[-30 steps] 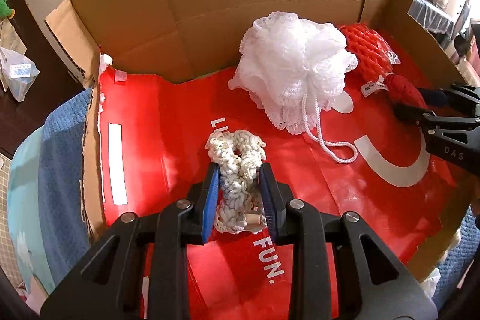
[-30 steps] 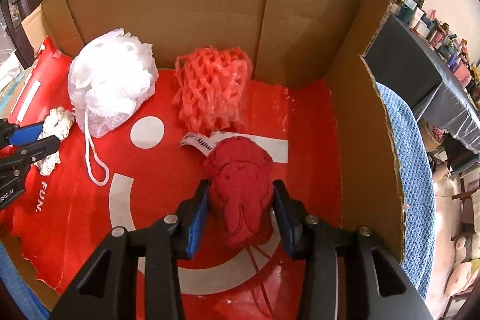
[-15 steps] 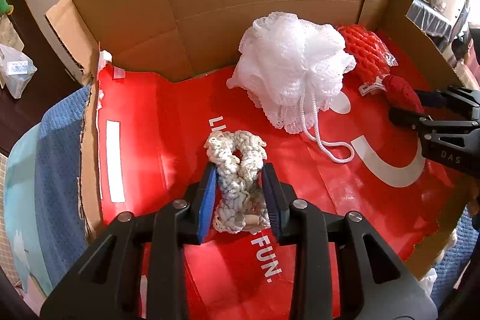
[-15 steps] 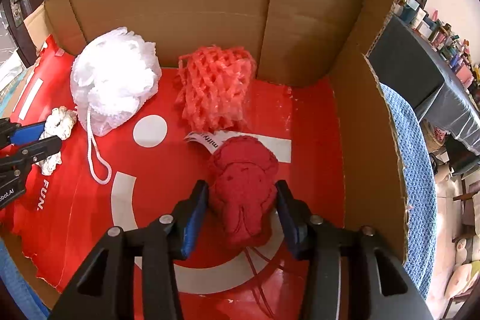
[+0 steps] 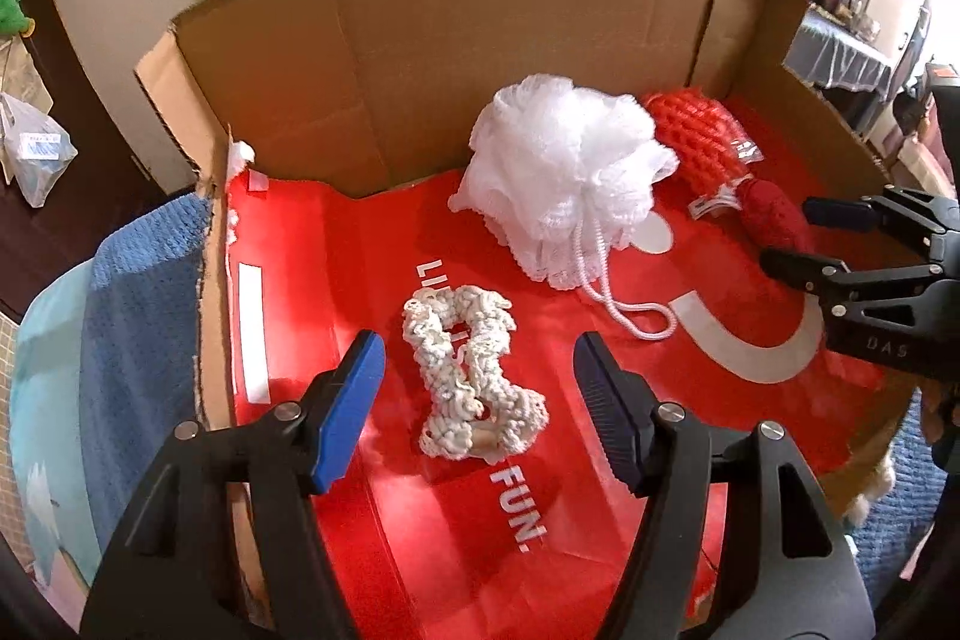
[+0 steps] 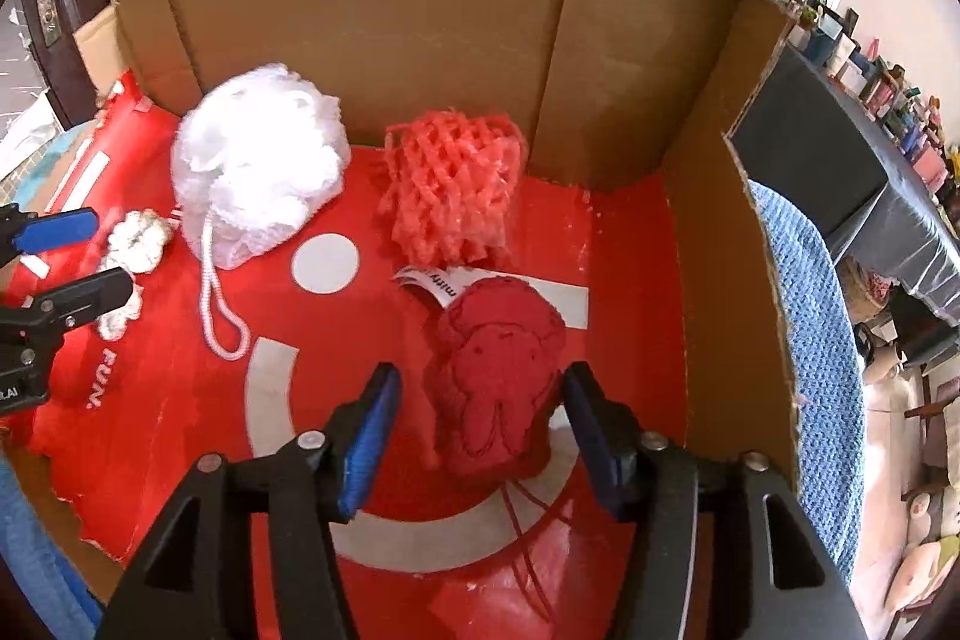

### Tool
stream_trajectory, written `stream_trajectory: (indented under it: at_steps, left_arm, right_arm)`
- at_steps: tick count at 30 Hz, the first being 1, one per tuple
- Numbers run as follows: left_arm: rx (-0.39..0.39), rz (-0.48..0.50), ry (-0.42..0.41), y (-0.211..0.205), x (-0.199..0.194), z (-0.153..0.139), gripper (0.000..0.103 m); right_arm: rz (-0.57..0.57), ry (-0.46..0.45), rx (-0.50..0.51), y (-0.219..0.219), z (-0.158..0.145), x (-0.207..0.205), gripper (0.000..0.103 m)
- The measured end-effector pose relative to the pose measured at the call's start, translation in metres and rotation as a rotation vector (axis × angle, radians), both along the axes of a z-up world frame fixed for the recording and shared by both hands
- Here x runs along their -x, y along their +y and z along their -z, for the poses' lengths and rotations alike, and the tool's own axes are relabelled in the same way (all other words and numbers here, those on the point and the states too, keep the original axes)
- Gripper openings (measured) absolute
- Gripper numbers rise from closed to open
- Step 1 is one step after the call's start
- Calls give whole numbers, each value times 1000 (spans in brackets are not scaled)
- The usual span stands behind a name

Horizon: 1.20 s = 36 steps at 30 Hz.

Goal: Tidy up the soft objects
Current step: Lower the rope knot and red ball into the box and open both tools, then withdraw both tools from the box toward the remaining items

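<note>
The left tongs [image 5: 474,385] stand wide apart with nothing in their grip, their blue-faced fingers [image 5: 348,409] flanking the cream crocheted scrunchie [image 5: 471,379] without touching it; the scrunchie lies flat on the red printed sheet [image 5: 372,244], over white lettering that ends in "FUN." The right tongs [image 6: 477,430] are likewise spread and hold nothing, their pads set just either side of the red knitted plush toy [image 6: 498,376], which rests on the same red sheet with a white tag at its far end; whether the right pad brushes the toy cannot be told. Taking the white mesh bath pouf [image 5: 564,172] as the landmark: the scrunchie lies in front of it and a little to its left, apart from it; the pouf's white cord loop [image 5: 630,307] trails forward from it across the sheet; the orange-red foam fruit net [image 6: 450,187] sits just beside it on the right, near the back wall; the red toy lies to its right and nearer the camera, in front of the net. All of these sit inside an open cardboard box [image 6: 360,28] whose brown walls rise behind and to the right of the pouf. Left of the pouf, beyond the torn box wall, lies a blue knitted blanket [image 5: 138,316].
</note>
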State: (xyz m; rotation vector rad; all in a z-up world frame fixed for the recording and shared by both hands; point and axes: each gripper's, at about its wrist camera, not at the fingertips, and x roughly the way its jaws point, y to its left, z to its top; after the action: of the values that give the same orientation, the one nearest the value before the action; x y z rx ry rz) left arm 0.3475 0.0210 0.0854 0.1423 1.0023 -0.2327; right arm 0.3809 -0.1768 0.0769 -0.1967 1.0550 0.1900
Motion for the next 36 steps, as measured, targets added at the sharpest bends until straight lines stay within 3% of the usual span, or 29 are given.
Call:
stream_trajectory:
  at_steps: [3,5,7,12,22,27,32,36]
  left_arm:
    - [15,2,-23,-1,13,-8,68]
    - [26,5,-40,-3,23,-12,69]
    - [44,6,-59,-3,33,-18,71]
    - [90,-2,-129,-5,59,-42,79]
    - [123,-14,-331,-11,120,-87,87]
    - [151,-31,-449,-10,163,-107,100]
    - [98,-80,-565,-13,201,-111,102]
    - [121,-112,-601,-11,227,-104,103]
  right_arm:
    - [-1,-22,-9,1,-9,9,65]
    - [3,-42,-9,2,-16,16,78]
    - [6,-83,-2,3,-27,26,85]
    - [13,-142,-43,2,-57,51,86]
    - [-15,-321,-114,-4,-109,105,100]
    - [-19,-406,-151,-9,-127,144,103]
    - [-21,-474,-187,-13,-136,181,103]
    - [-1,-532,-195,-17,-132,211,103]
